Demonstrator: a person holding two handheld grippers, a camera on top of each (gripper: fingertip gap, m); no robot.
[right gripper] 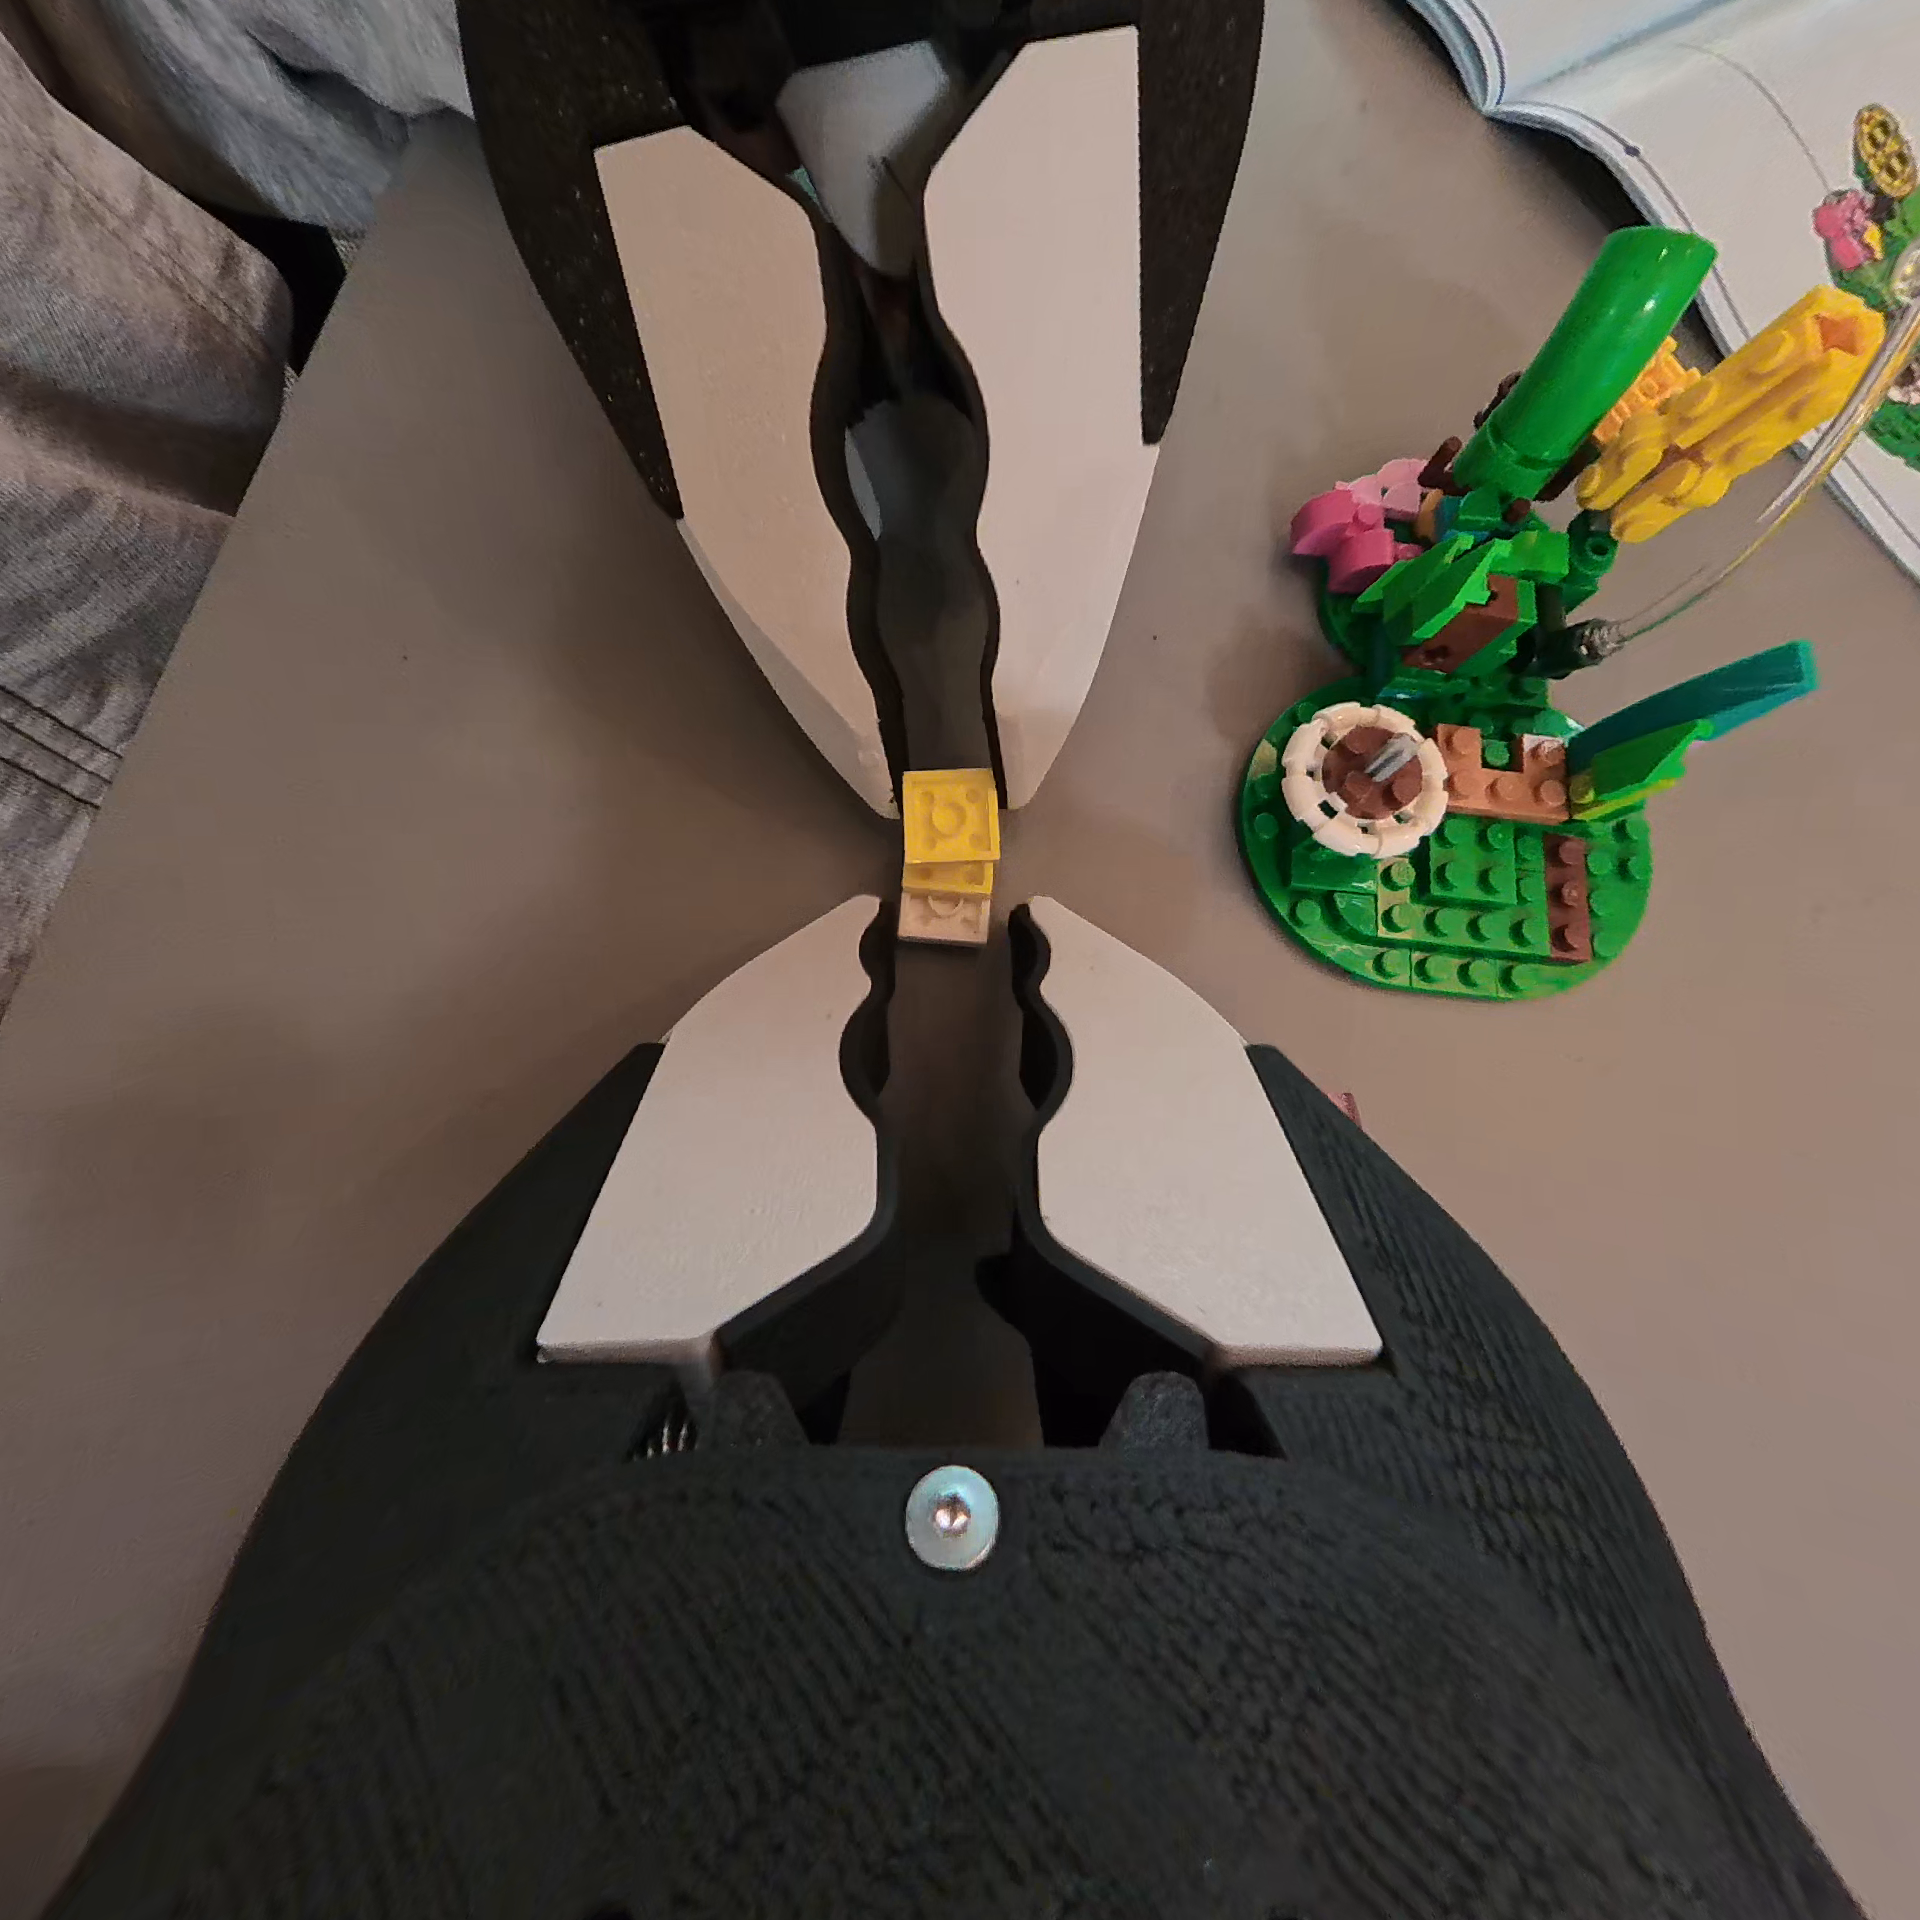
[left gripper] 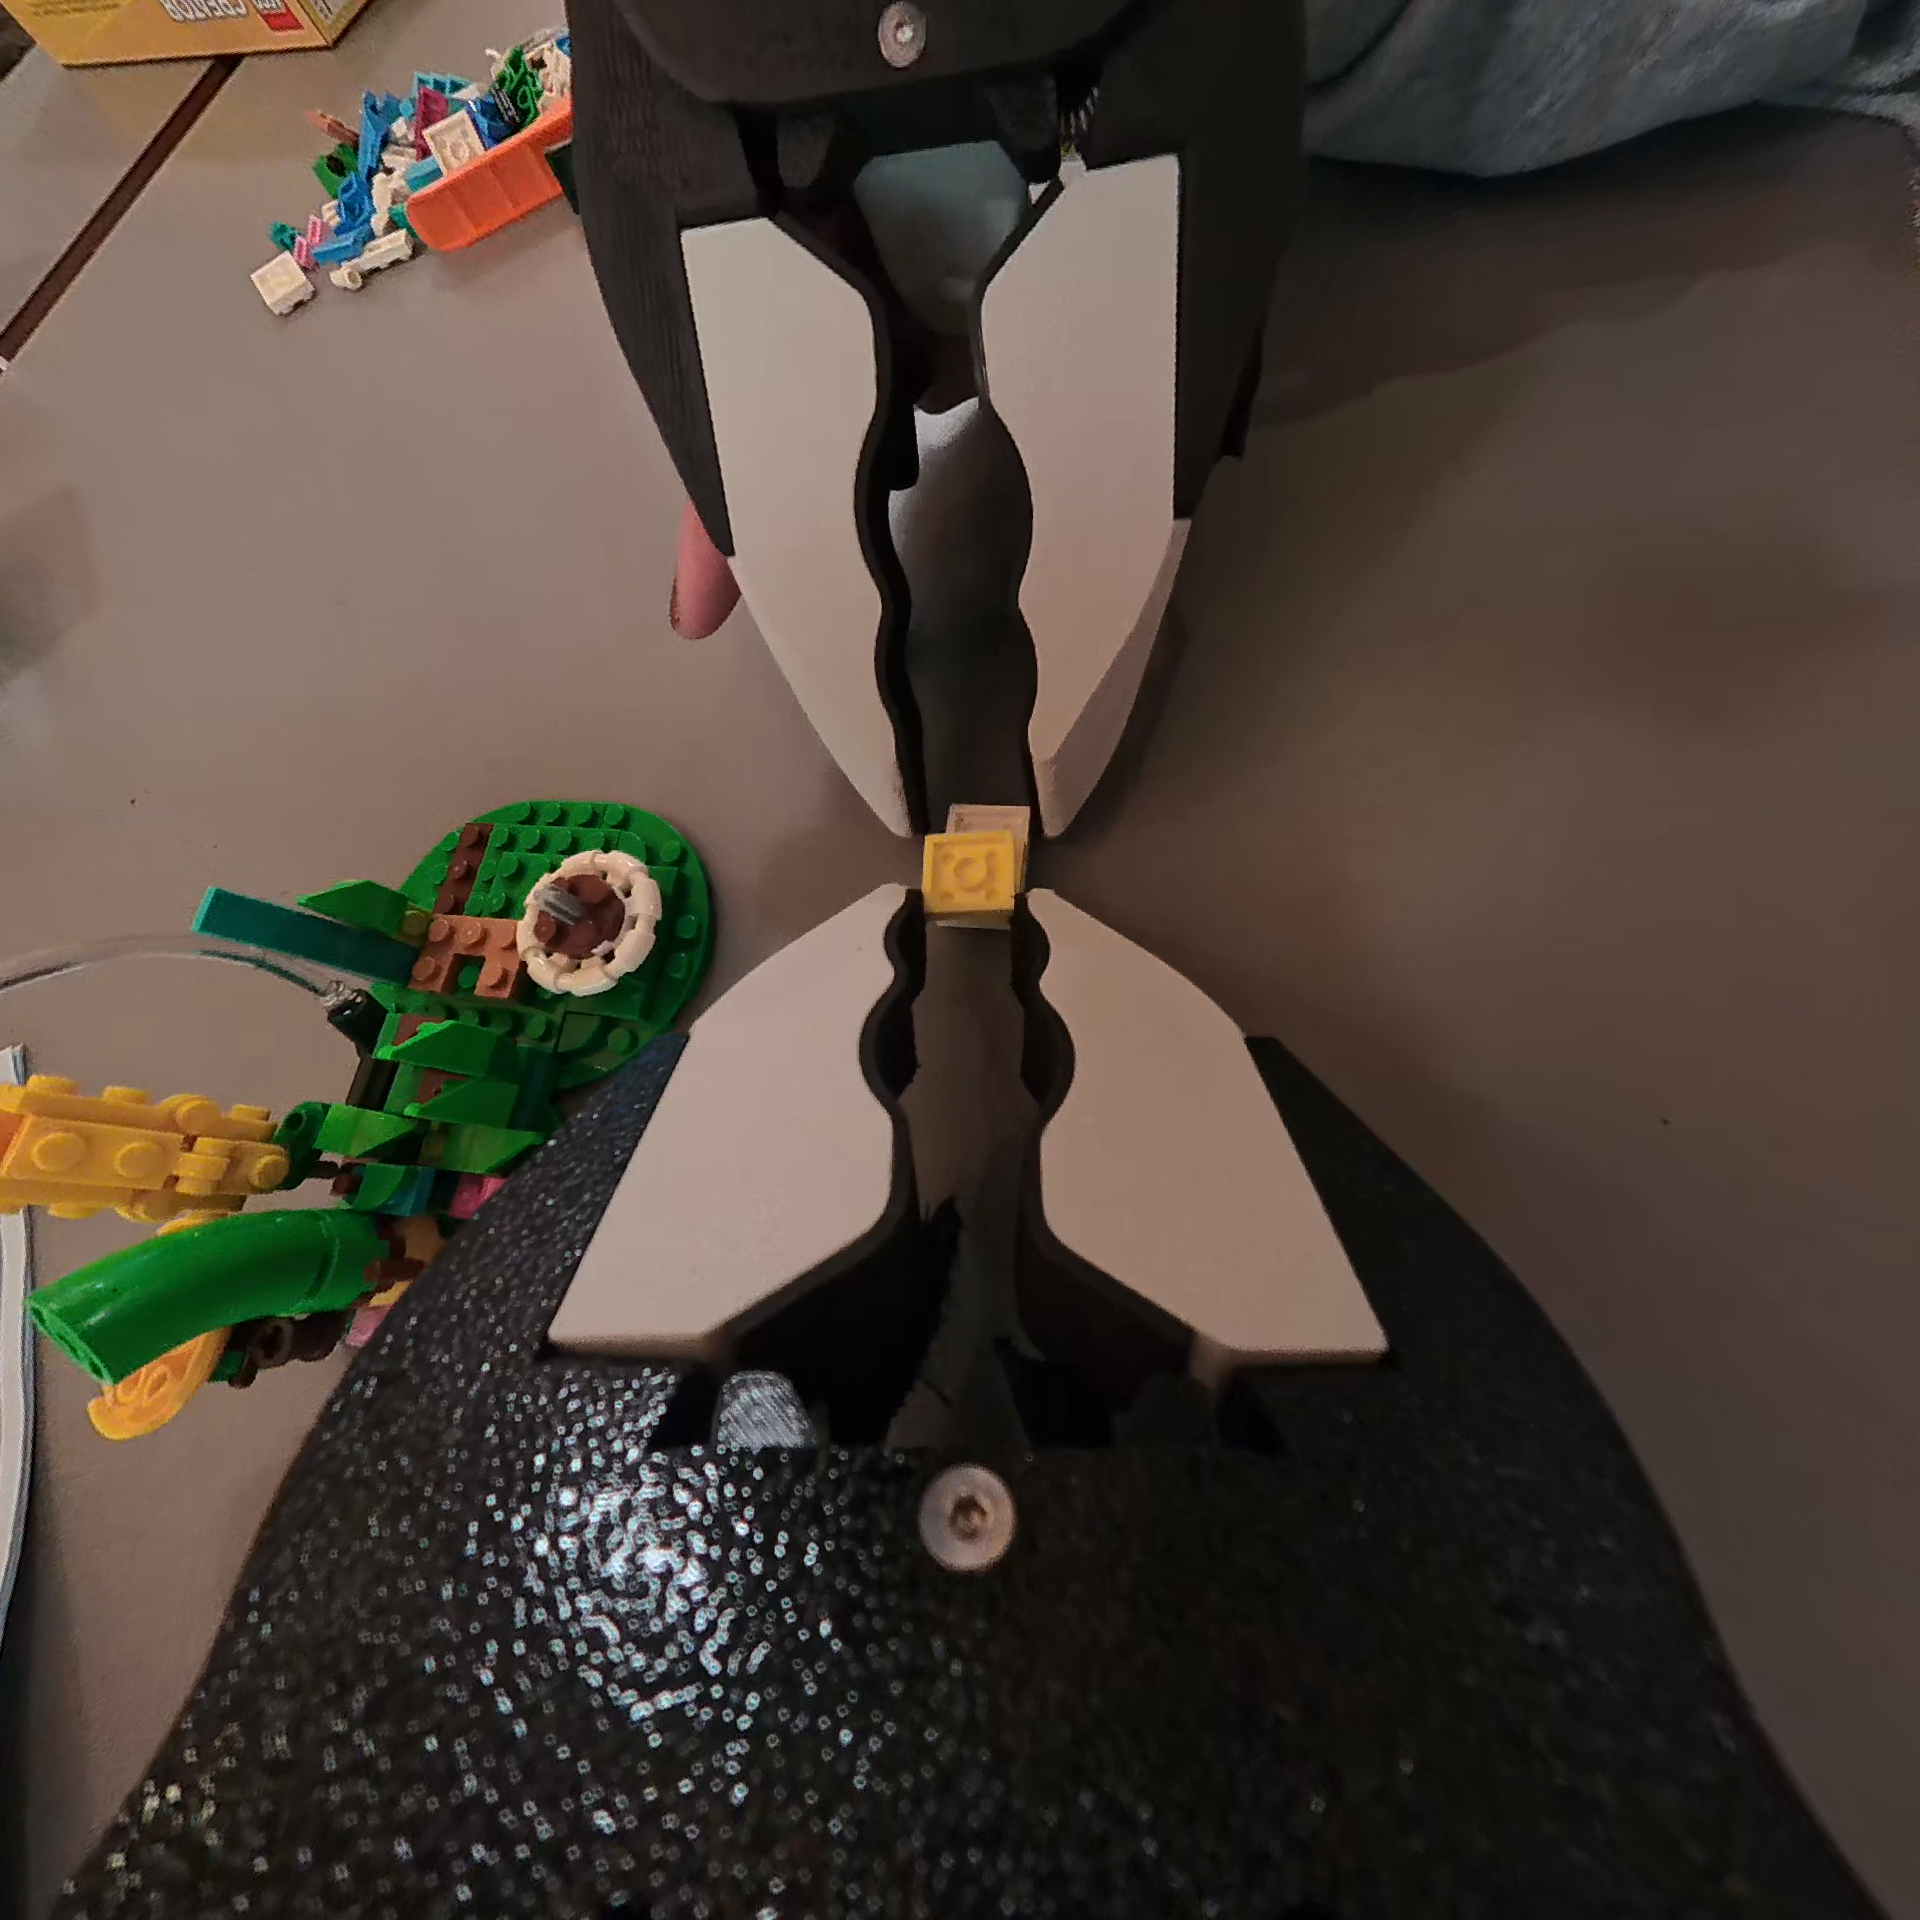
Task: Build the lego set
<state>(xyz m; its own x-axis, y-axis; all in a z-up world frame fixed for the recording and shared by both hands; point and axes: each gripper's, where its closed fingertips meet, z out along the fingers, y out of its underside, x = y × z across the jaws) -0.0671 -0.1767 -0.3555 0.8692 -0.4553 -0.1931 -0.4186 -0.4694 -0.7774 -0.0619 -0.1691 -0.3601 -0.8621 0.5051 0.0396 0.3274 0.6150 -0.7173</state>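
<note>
The two tools meet tip to tip over the grey bench (left gripper: 1455, 727), with a small stack of plates between them. In the left wrist view, the left tool (left gripper: 971, 906) is clenched on the yellow plate (left gripper: 974, 876), its underside facing the camera; the right tool (left gripper: 977, 821), coming in from opposite, grips the white plate (left gripper: 982, 817) just behind the yellow one. In the right wrist view the order reverses: the right tool (right gripper: 943, 920) holds the white plate (right gripper: 943, 918) at its tips, though the right-hand tip seems to stand slightly off it, and the left tool (right gripper: 948, 805) pinches the yellow plate (right gripper: 951, 816) beyond. The two plates are touching, pressed face to face.

The green model (right gripper: 1455, 831), with its round base, brown bricks, white ring and yellow and green stalks, stands on the bench well apart from the plates. Beyond the model in the left wrist view lie loose bricks (left gripper: 416, 177) beside an orange tray (left gripper: 488, 192) and a yellow box (left gripper: 197, 26). A booklet (right gripper: 1714, 135) lies behind the model.
</note>
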